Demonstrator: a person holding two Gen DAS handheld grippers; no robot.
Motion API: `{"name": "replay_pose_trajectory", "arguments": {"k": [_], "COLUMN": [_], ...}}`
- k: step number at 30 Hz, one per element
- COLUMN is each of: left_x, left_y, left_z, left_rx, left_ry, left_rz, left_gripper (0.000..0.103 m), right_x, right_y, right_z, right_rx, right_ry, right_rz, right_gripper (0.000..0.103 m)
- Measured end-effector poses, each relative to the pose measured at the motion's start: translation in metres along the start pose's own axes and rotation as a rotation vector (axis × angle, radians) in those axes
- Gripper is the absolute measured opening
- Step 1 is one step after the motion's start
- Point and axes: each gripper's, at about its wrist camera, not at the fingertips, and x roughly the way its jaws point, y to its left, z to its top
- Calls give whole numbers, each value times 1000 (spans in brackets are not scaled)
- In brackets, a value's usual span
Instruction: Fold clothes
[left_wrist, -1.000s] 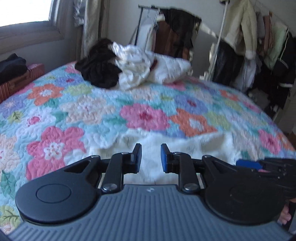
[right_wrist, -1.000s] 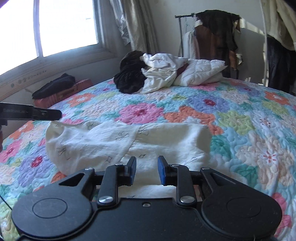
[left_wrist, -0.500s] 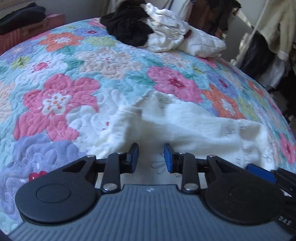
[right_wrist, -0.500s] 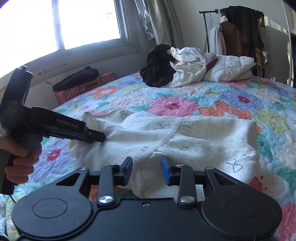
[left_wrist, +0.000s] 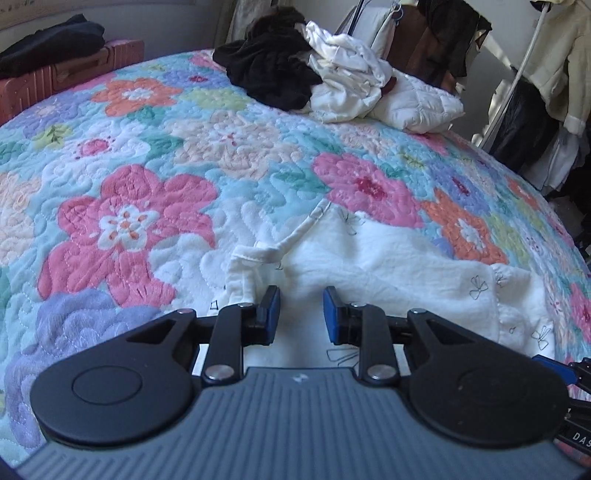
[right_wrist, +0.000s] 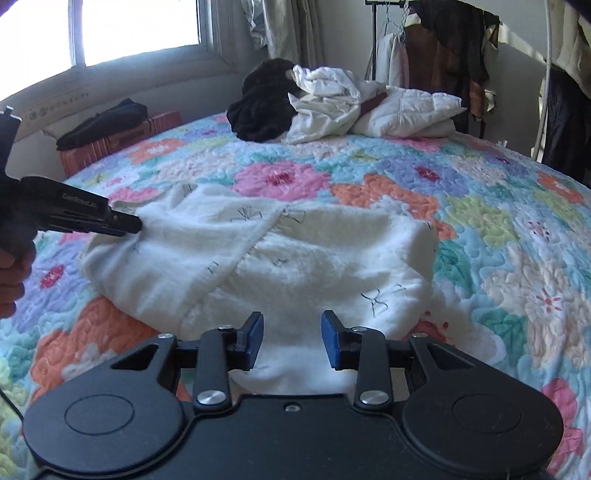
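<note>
Right wrist view, white garment (right_wrist: 295, 266) on floral quilt (right_wrist: 498, 221), clothes pile (right_wrist: 317, 103) beyond

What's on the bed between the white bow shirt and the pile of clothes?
Only bare flowery quilt lies between the white garment and the clothes pile, in both views.

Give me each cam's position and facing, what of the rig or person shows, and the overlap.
Left wrist: on the left gripper, angled down at the white garment on the floral quilt; own fingers show.
Right wrist: on the right gripper, facing the same garment; the left gripper and a hand show at left.
Shared: garment, quilt, clothes pile.
</note>
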Motion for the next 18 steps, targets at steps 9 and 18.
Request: {"name": "replay_pose_trajectory", "arguments": {"k": [9, 18], "left_x": [29, -11], "left_y": [-1, -3], "left_z": [-7, 6], "left_rx": [25, -8], "left_ry": [74, -50], "left_rz": [-2, -101], "left_gripper": [28, 28], "right_x": [46, 6], "right_y": [-24, -29], "right_z": [3, 4], "right_rx": [137, 291], "right_ry": [28, -31], "right_rz": [-104, -90], "right_gripper": [46, 49]}}
